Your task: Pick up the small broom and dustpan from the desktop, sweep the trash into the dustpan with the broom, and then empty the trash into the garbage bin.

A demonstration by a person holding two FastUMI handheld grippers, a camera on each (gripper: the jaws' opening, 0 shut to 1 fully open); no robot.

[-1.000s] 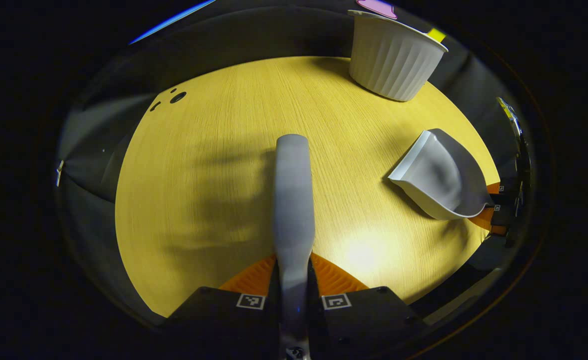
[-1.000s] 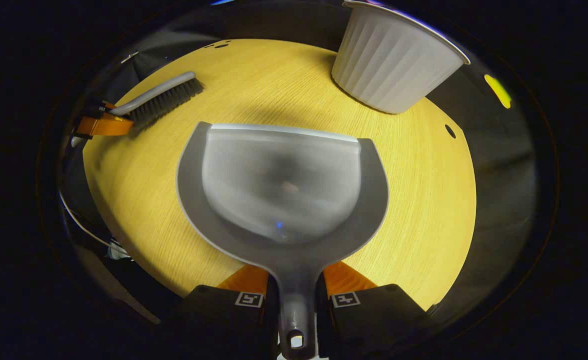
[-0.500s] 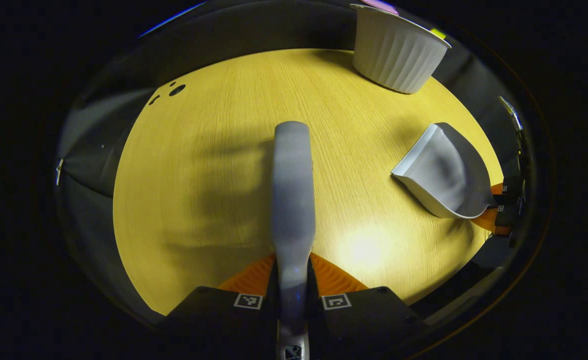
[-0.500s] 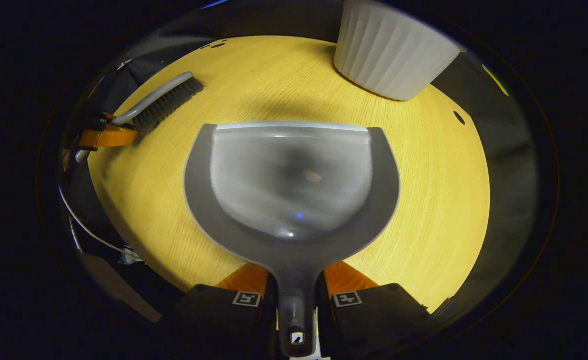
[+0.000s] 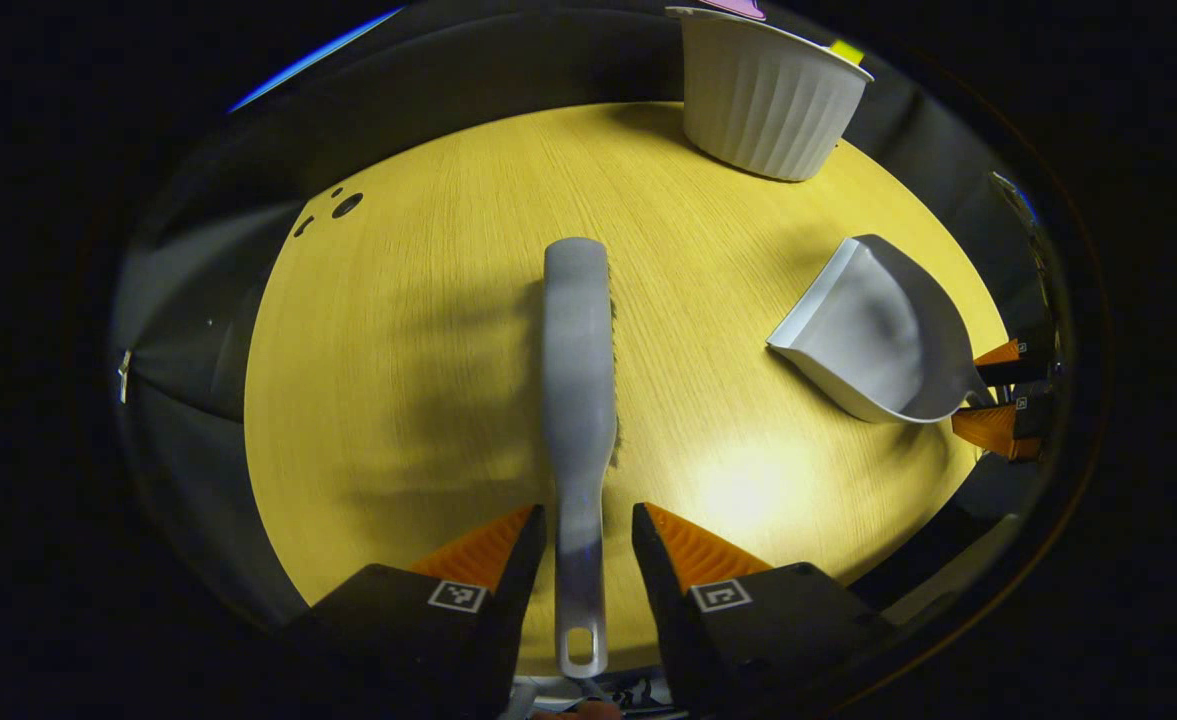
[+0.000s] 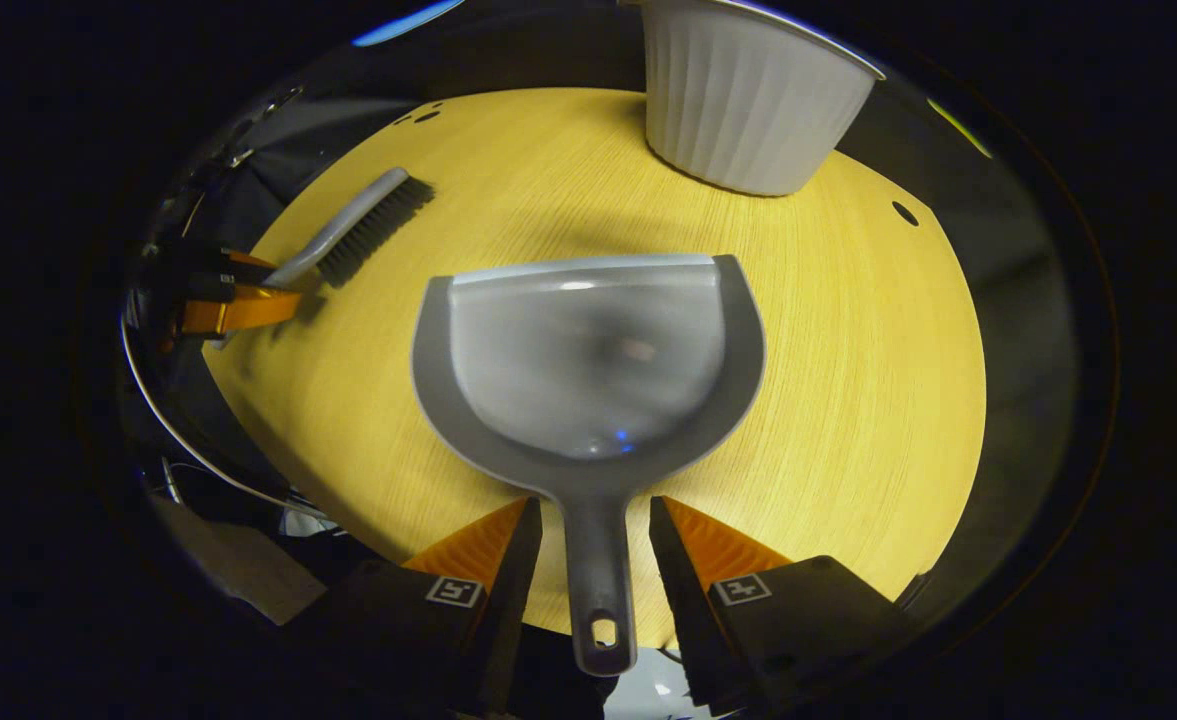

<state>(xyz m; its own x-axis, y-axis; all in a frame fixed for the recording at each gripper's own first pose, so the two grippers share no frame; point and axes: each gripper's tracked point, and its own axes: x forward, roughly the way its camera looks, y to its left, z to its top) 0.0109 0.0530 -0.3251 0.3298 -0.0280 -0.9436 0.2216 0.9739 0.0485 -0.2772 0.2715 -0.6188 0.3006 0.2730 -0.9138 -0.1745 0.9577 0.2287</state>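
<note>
The grey small broom [image 5: 579,370] lies flat on the yellow desktop [image 5: 428,330], its handle running between the fingers of my left gripper [image 5: 588,525], which is open with gaps on both sides of the handle. The grey dustpan [image 6: 588,365] rests on the desktop, its handle between the spread fingers of my right gripper [image 6: 593,520], also open. In the left gripper view the dustpan [image 5: 878,340] sits at the right with the right gripper [image 5: 998,390] behind it. In the right gripper view the broom [image 6: 363,228] lies at the left by the left gripper [image 6: 238,290].
A white ribbed garbage bin [image 5: 763,95] stands at the far edge of the round desktop; it is also in the right gripper view as the bin [image 6: 743,105]. Small dark holes [image 5: 346,205] mark the desktop's far left. Dark cloth surrounds the table.
Both grippers have opened and drawn back: the broom and the dustpan, held half a second ago, now lie free on the desktop.
</note>
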